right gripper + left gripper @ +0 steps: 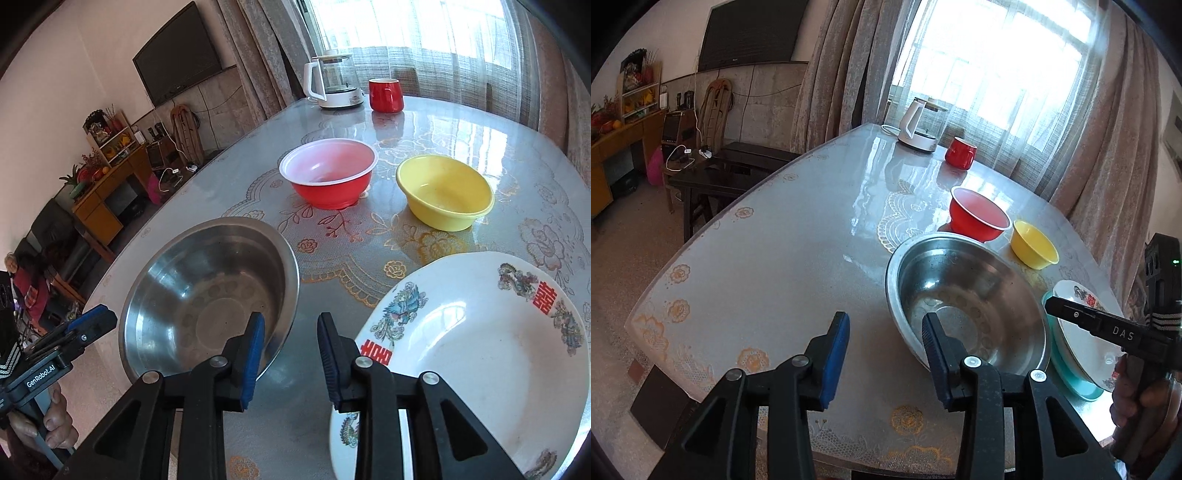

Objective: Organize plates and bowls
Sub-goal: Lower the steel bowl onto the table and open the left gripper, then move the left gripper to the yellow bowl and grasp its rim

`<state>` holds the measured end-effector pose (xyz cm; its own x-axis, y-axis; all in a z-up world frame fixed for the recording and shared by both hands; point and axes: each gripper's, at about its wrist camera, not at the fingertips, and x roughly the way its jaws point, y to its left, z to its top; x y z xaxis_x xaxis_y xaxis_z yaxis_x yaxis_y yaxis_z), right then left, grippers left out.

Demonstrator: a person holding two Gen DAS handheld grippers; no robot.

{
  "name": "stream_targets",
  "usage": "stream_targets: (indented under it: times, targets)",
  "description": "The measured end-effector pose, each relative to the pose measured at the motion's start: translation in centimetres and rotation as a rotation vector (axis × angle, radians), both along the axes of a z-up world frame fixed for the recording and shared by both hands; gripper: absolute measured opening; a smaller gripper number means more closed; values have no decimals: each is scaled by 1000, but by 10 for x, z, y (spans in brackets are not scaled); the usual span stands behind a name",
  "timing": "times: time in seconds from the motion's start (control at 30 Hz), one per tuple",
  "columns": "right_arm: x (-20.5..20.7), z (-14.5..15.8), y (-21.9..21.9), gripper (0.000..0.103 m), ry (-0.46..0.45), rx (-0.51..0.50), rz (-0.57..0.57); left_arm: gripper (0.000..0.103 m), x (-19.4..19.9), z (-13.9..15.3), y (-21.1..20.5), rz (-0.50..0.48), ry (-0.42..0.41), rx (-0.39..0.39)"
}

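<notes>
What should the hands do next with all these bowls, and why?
Probably close the left gripper on the steel bowl's near rim. Its jaws are open with nothing in them, one finger already over that rim. The red bowl and yellow bowl still sit apart, waiting to be stacked.

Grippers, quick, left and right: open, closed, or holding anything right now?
Left gripper: open, holding nothing, beside the steel bowl.
Right gripper: open, holding nothing, between steel bowl and white plate.

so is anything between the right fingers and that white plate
Nothing visible. The right gripper is open and empty over bare table, with the white plate just beside its right finger. The steel bowl sits on the other side.
</notes>
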<state>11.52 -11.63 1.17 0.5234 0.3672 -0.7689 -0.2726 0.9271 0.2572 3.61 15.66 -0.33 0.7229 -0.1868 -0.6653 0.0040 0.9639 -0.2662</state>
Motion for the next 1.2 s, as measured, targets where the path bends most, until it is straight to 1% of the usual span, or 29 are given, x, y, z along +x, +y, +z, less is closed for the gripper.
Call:
stream_targets:
  times: [0.03,0.13,0.23,0.4,0.5,0.6,0.7,0.83,0.97,1.0,1.03,1.07,1.1,1.2]
  targets:
    - [2,3,-4,30,-3,6,-12,43,2,4,0,-1,-6,6]
    - [11,11,-22,30,-8,36,-60,44,13,14,-10,-8,-20,40]
    - [23,17,-46,30,-10,56,-132,44,30,21,-29,-45,-19,61]
    - [41,23,-86,30,-10,63,-237,42,62,27,-64,-121,16,25]
    - [52,23,-105,30,-7,63,-279,42,82,30,-88,-160,39,30]
    - [63,22,-121,28,1,73,-322,41,99,35,-114,-208,51,15]
    - [77,19,-135,27,17,78,-365,41,116,40,-140,-229,56,23]
    - [98,13,-147,27,55,90,-381,41,146,37,-175,-269,122,24]
    - [118,7,-153,27,83,112,-395,41,174,29,-200,-264,172,31]
    - [123,5,-154,27,90,116,-396,40,181,24,-204,-260,203,21]
    - [127,2,-156,27,99,118,-405,39,187,20,-207,-268,231,-16]
    - [131,-1,-157,24,107,119,-411,39,193,16,-211,-279,254,-42]
    - [136,-3,-157,24,111,118,-411,39,198,13,-215,-270,269,-41]
    - [145,-9,-159,21,116,116,-418,38,209,5,-224,-251,278,-22]
